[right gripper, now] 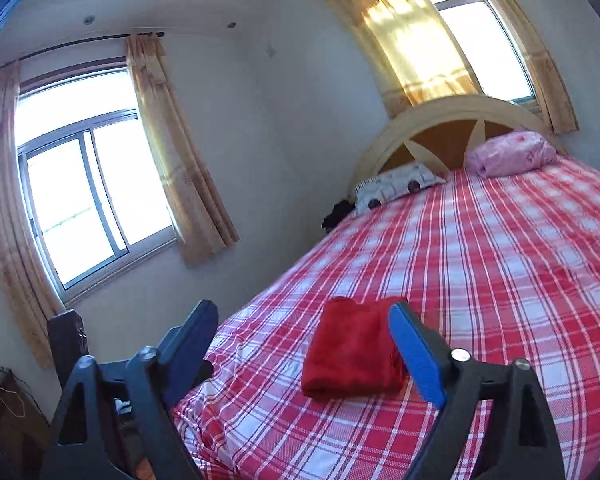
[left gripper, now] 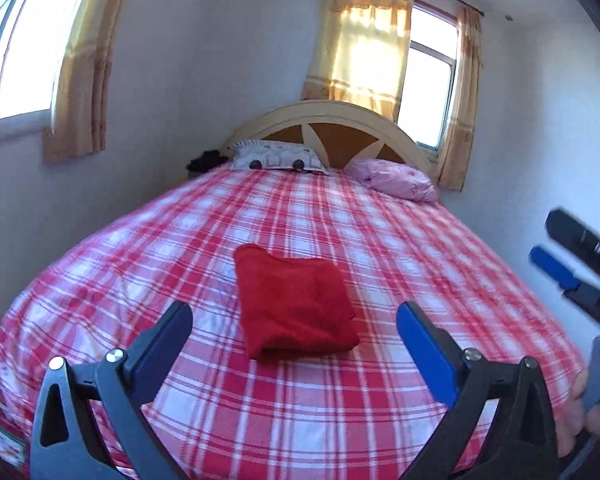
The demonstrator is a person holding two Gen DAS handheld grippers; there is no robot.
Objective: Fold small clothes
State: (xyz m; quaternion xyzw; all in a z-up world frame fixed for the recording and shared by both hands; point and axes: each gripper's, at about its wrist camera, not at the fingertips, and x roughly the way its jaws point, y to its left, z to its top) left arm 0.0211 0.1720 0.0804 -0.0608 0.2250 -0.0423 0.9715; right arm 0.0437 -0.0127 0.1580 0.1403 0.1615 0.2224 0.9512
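Ahead of both tools, folded red cloth (left gripper: pixel 294 304) lies on plaid bed (left gripper: pixel 400 248); left tool (left gripper: pixel 294 330) and right tool (right gripper: pixel 304 324) spread wide, holding nothing.

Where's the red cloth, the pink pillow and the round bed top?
red cloth (left gripper: pixel 296 304), left wrist view, middle of folded top.
pink pillow (left gripper: pixel 396 180), left wrist view, its middle.
headboard (right gripper: pixel 452 110), right wrist view, cream arch.

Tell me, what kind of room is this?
It looks like a bedroom. There is a big bed with a checked sheet, a pillow by the headboard, and curtains on the windows.
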